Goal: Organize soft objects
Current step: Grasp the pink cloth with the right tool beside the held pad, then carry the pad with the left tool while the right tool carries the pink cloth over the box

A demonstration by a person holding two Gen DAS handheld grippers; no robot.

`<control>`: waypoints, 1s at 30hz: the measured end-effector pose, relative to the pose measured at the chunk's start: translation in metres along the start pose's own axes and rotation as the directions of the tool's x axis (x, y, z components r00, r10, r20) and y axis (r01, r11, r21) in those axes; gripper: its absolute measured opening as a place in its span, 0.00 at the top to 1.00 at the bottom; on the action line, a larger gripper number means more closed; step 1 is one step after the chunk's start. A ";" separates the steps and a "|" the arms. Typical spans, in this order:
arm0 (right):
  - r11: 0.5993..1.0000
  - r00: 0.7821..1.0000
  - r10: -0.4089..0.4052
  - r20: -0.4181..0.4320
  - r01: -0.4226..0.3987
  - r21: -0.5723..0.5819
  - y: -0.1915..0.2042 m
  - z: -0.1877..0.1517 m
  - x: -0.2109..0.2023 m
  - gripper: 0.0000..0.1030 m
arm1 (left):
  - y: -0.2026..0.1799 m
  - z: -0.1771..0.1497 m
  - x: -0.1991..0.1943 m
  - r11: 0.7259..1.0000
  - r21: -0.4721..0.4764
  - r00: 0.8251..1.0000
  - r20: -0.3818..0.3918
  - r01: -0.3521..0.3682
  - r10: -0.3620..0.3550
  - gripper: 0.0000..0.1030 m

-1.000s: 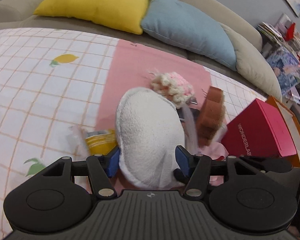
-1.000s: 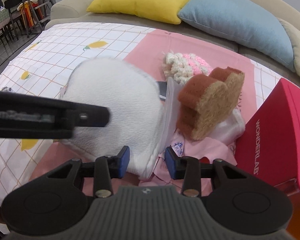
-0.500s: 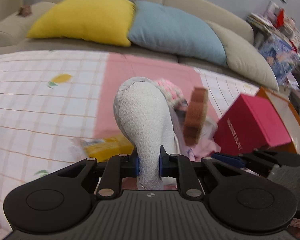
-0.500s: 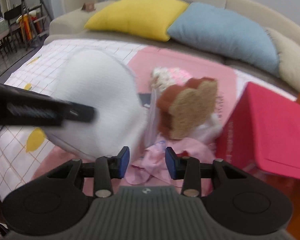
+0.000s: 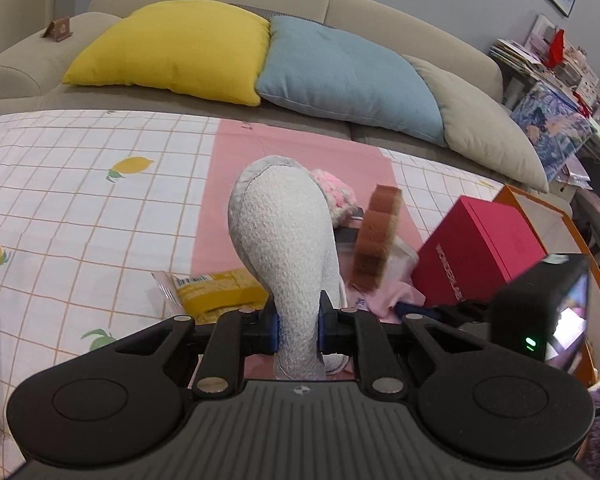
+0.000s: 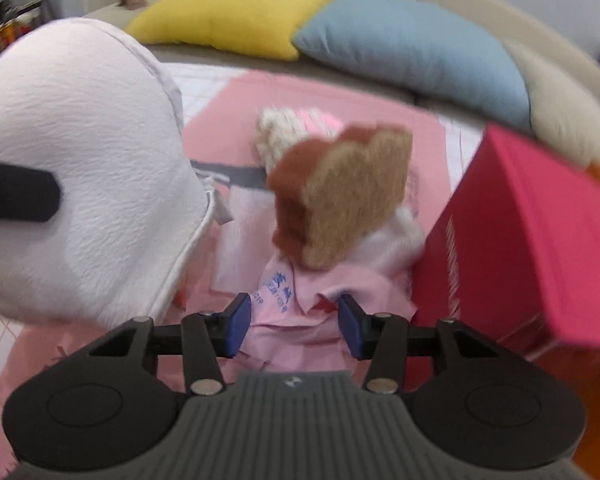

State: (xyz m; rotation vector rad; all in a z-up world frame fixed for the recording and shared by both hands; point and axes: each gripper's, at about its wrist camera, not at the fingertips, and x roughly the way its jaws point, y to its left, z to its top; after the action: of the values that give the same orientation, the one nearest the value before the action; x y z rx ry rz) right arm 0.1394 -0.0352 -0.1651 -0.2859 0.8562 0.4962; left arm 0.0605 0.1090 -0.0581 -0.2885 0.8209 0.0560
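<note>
My left gripper [image 5: 298, 328] is shut on a white padded pouch [image 5: 284, 240] and holds it upright above the table. The pouch fills the left of the right wrist view [image 6: 80, 168]. My right gripper [image 6: 294, 326] is open, its fingers either side of a crumpled pink cloth [image 6: 296, 312]. A brown toast-shaped cushion [image 6: 348, 196] leans upright on the cloth. It also shows in the left wrist view [image 5: 376, 236]. A pink and cream crocheted piece [image 5: 336, 194] lies behind it.
A red box [image 5: 488, 256] stands at the right by an orange box edge [image 5: 556, 216]. A yellow snack packet [image 5: 216, 292] lies on the checked tablecloth [image 5: 80, 200]. Yellow [image 5: 172, 48], blue [image 5: 348, 76] and beige cushions line the sofa behind.
My left gripper closed on the white pouch and lifted it upright. My right gripper moved forward over the pink cloth, its jaws a little wider.
</note>
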 end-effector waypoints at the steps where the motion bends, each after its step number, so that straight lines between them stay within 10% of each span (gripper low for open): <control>1: 1.000 1.000 0.011 -0.017 -0.010 0.026 -0.003 -0.002 0.004 0.54 | -0.001 -0.001 0.000 1.000 0.003 1.000 -0.002 0.001 -0.001 0.82; 10: 0.995 0.996 0.082 -0.027 -0.080 0.053 -0.019 -0.005 0.006 0.94 | -0.007 -0.007 -0.005 1.000 0.002 1.000 -0.018 0.002 -0.002 0.82; 30: 0.977 0.963 0.197 0.184 -0.209 0.044 -0.045 -0.017 -0.143 0.96 | -0.049 -0.012 -0.051 0.997 0.073 0.999 0.029 0.038 -0.040 0.82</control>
State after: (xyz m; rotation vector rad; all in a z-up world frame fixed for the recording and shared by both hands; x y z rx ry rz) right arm 0.0731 -0.1243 -0.0630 -0.0930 0.7271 0.6744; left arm 0.0248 0.0622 -0.0176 -0.2344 0.7853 -0.0062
